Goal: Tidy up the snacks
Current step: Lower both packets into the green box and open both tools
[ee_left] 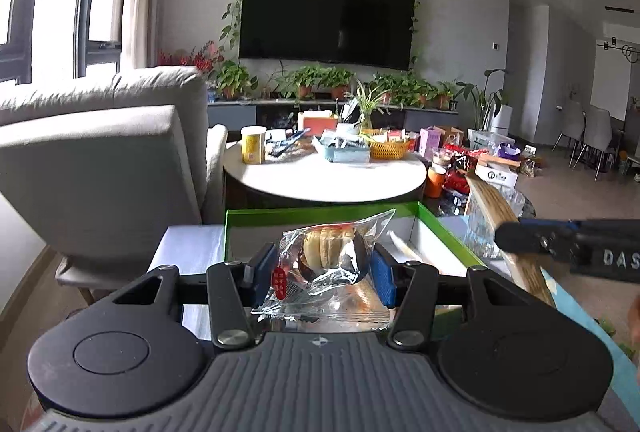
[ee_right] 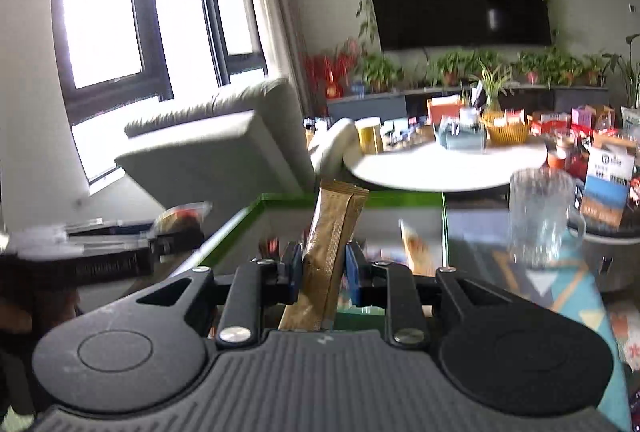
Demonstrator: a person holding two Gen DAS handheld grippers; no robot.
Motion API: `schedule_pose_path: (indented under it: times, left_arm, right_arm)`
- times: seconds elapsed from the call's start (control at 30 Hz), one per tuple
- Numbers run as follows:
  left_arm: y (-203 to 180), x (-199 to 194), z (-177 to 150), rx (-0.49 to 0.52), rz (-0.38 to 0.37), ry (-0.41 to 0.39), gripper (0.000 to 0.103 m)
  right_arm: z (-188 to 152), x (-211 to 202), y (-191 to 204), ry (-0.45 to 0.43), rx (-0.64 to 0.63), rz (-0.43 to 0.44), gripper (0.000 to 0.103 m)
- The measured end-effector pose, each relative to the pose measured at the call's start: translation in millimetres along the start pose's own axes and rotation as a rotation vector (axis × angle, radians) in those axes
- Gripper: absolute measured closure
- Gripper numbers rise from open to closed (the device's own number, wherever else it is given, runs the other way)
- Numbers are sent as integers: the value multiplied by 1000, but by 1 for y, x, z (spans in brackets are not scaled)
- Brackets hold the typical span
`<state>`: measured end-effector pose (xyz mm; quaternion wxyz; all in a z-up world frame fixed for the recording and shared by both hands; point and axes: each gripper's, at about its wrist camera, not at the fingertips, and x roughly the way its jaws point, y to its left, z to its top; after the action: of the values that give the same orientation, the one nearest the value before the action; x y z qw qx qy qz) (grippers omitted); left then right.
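Observation:
My left gripper (ee_left: 322,270) is shut on a clear plastic packet of round pastries (ee_left: 326,252) with a red label, held above the near end of a green-rimmed open box (ee_left: 320,211). My right gripper (ee_right: 322,266) is shut on a long gold-brown stick sachet (ee_right: 334,244) that stands upright between the jaws, over the same green box (ee_right: 280,197). The right gripper and its sachet show at the right of the left wrist view (ee_left: 516,236). The left gripper with its packet shows blurred at the left of the right wrist view (ee_right: 176,232). A snack packet (ee_right: 412,244) lies inside the box.
A clear glass mug (ee_right: 540,216) stands right of the box on a patterned cloth. Behind is a round white table (ee_left: 324,171) with baskets, a yellow can (ee_left: 253,144) and snack packs. A grey sofa (ee_left: 100,151) is at the left. Boxes and bags crowd the right.

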<state>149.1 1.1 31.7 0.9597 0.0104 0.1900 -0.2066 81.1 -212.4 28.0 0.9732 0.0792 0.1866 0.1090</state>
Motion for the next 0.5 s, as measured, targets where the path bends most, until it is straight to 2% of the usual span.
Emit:
schedule_pose_path:
  times: [0.5]
  left_arm:
    - [-1, 51, 32, 18, -5, -30, 56]
  right_arm:
    - [38, 49, -14, -48, 41, 14, 81]
